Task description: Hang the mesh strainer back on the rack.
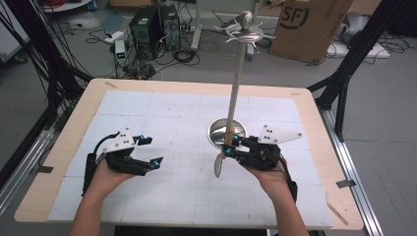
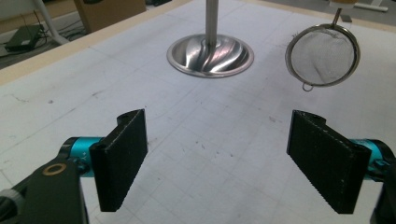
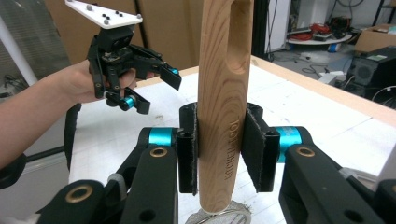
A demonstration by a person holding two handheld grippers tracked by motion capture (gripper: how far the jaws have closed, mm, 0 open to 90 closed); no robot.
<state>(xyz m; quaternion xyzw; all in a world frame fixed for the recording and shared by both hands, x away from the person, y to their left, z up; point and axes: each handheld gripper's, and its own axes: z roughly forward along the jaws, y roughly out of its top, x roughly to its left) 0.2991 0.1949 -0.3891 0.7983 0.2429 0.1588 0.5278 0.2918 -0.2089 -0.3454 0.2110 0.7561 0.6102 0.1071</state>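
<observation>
The right gripper (image 3: 219,154) pinches a wooden-handled round wire-mesh strainer (image 1: 219,164) just before the steel stand's domed base (image 1: 216,132); the left gripper (image 2: 224,158), spread empty, hangs well left.

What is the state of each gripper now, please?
Left gripper: open, nothing between its jaws.
Right gripper: closed on the wooden handle of the strainer.

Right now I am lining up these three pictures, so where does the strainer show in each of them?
High view: the strainer hangs below the right gripper, just in front of the metal stand's round base.
Left gripper view: its mesh bowl sits upper right, beside that base.
Right gripper view: its wooden handle stands upright in the middle, clamped between the jaws.
Shared landmark: the white table mat.
</observation>
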